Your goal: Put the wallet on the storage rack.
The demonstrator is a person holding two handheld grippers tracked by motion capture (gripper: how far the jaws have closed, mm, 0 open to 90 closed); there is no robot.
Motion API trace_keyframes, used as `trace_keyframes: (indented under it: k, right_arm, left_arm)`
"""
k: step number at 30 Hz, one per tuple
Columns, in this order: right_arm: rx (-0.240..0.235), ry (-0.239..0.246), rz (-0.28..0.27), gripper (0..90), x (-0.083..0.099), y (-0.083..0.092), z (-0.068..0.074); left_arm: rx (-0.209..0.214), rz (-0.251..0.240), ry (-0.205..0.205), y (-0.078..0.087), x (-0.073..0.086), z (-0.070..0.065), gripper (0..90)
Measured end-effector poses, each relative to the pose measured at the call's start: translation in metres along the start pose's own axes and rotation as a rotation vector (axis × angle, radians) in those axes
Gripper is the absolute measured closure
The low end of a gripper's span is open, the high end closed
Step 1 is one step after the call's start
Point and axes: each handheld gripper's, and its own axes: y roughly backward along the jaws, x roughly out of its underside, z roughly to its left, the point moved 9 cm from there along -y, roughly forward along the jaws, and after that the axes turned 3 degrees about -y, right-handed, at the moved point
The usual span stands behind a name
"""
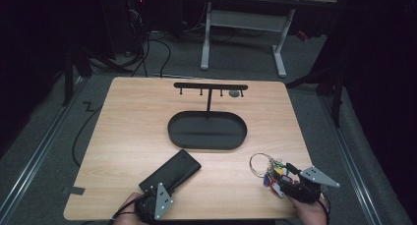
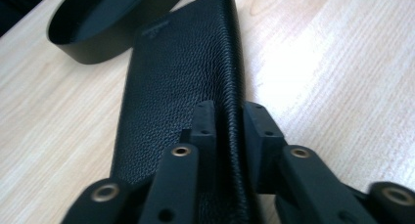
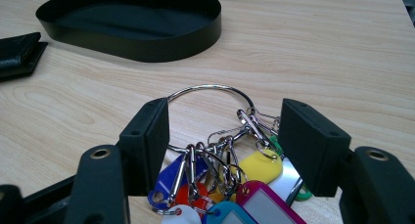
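Gripping a wallet (image 2: 186,87) with unreadable embossed lettering.

Dim room: grey carpet floor (image 1: 59,117) (cables trailing), white-legged desk (image 1: 246,23) beyond the wooden table (image 1: 133,122).

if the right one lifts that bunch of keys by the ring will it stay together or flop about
Probably floppy: the coloured plastic key tags hang from small clips on the large metal ring, so they would likely swing and dangle. The thin round ring may slip between the right hand-held gripper pads. It looks light, so a push would slide it.
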Motion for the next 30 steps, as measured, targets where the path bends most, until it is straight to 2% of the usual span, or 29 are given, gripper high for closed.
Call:
trace_keyframes:
  k: [2, 3, 4, 5, 7, 8, 14, 16, 22, 24, 27, 30]
  right_arm:
    - [0.002, -0.007, 0.002, 36.5, 0.000, 0.000, -0.001]
    - [0.003, -0.006, 0.000, 36.5, 0.000, 0.000, -0.001]
    - [0.003, -0.008, 0.001, 36.5, 0.001, 0.001, -0.002]
    - [0.003, -0.008, 0.001, 36.5, 0.001, 0.001, -0.002]
    - [0.003, -0.012, 0.002, 36.5, 0.001, 0.001, -0.003]
    - [0.003, -0.012, 0.002, 36.5, 0.001, 0.001, -0.003]
    - [0.002, -0.009, 0.003, 36.5, 0.001, 0.000, -0.003]
    - [0.002, -0.009, 0.004, 36.6, 0.002, 0.000, -0.003]
    - [0.001, -0.013, 0.008, 36.6, 0.002, 0.000, -0.003]
    - [0.000, -0.010, 0.008, 36.7, 0.002, 0.000, -0.003]
    - [0.001, -0.011, 0.006, 36.7, 0.002, 0.000, -0.003]
    - [0.002, -0.019, 0.009, 36.8, 0.002, 0.000, -0.004]
  left_arm:
    - [-0.006, -0.027, 0.033, 0.006, -0.004, 0.006, 79.9]
    - [-0.006, -0.027, 0.033, 0.006, -0.004, 0.006, 80.4]
    - [-0.006, -0.060, 0.072, 0.012, -0.007, 0.013, 81.0]
    - [-0.006, -0.060, 0.072, 0.012, -0.007, 0.013, 81.3]
    - [0.000, -0.100, 0.127, 0.022, -0.009, 0.023, 81.7]
    - [0.000, -0.100, 0.127, 0.022, -0.009, 0.023, 81.8]
    - [0.027, -0.176, 0.278, 0.035, -0.008, 0.046, 82.5]
    - [0.037, -0.203, 0.308, 0.041, -0.008, 0.051, 82.7]
    - [0.078, -0.250, 0.350, 0.047, -0.013, 0.051, 82.8]
    - [0.077, -0.250, 0.350, 0.047, -0.013, 0.051, 82.8]
    - [0.081, -0.262, 0.396, 0.046, -0.009, 0.058, 82.6]
    - [0.077, -0.261, 0.411, 0.047, -0.006, 0.062, 82.5]
